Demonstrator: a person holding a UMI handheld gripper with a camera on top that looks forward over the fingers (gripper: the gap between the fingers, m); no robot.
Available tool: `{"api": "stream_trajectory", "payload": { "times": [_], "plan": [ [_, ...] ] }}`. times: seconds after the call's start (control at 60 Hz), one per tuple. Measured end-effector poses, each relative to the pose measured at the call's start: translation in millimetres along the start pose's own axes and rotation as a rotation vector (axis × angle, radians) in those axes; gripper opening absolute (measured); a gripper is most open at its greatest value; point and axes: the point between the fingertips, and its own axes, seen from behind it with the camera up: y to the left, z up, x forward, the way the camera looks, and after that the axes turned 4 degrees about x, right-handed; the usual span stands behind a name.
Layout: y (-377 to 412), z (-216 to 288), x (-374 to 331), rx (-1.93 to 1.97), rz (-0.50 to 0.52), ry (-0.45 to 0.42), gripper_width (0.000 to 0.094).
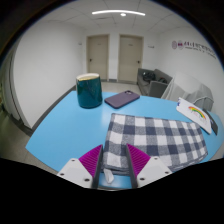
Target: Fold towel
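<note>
A grey-and-white checked towel (158,136) lies spread flat on the light blue table (70,125). Its near corner reaches in between my fingers, with a small white tag (103,177) showing at the hem. My gripper (114,160) is low over the table at that corner, and its magenta pads (91,158) stand on either side of the cloth. The fingers are open, with a gap the width of the towel corner between them. The cloth rests on the table and is not lifted.
A teal mug (88,90) stands on the table beyond the towel to the left, with a dark phone (121,98) lying beside it. A white and yellow object (198,113) lies by the towel's far right. Dark chairs (152,82) stand behind the table.
</note>
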Motion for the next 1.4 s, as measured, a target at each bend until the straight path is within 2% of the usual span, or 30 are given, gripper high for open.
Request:
{"api": "stream_trajectory", "payload": {
  "times": [0.033,0.05,0.067,0.083,0.1,0.117,0.167,0.333,0.417,0.55,0.633,0.733,0.9,0.983,1.033,1.083,1.117,1.133,1.15,1.183,1.4],
  "plan": [
    [-4.3,1.8,2.3,-0.018,-0.011,-0.019,0.0404],
    [-6.0,2.3,2.3,-0.036,-0.017,-0.029,0.0349],
    [-7.4,3.0,2.0,-0.051,-0.022,-0.038,0.0245],
    [-9.6,3.3,2.1,-0.065,-0.030,-0.045,0.0184],
    [-12.7,4.4,2.6,-0.077,-0.042,-0.056,0.0201],
    [-16.8,4.3,2.9,-0.088,-0.059,-0.061,0.0071],
    [-16.8,6.4,3.5,-0.100,-0.064,-0.083,0.0039],
    [-15.0,15.6,-2.5,-0.022,0.007,-0.104,0.0010],
    [-31.4,52.6,-22.7,0.022,0.033,-0.176,0.0010],
    [-108.8,106.5,-57.1,0.096,0.015,-0.259,0.0014],
    [-179.1,117.7,-71.5,0.130,-0.049,-0.271,0.0024],
    [-256.5,92.5,-68.7,0.164,-0.129,-0.211,0.0032],
    [-317.2,14.6,-31.3,0.246,-0.174,-0.017,0.0042],
    [-321.2,17.4,-30.0,0.291,-0.156,-0.033,0.0091],
    [-321.9,21.0,-35.2,0.310,-0.155,-0.033,0.0195],
    [-324.7,24.6,-44.8,0.322,-0.179,-0.025,0.0439],
    [-326.3,26.1,-50.8,0.323,-0.196,-0.031,0.0649],
    [-326.1,27.4,-54.8,0.321,-0.200,-0.035,0.0706],
    [-325.7,28.6,-58.6,0.320,-0.205,-0.039,0.0812],
    [-323.1,31.1,-67.3,0.315,-0.209,-0.049,0.0847],
    [-283.4,39.4,-144.4,0.308,-0.244,-0.108,0.0825]
  ]
}}
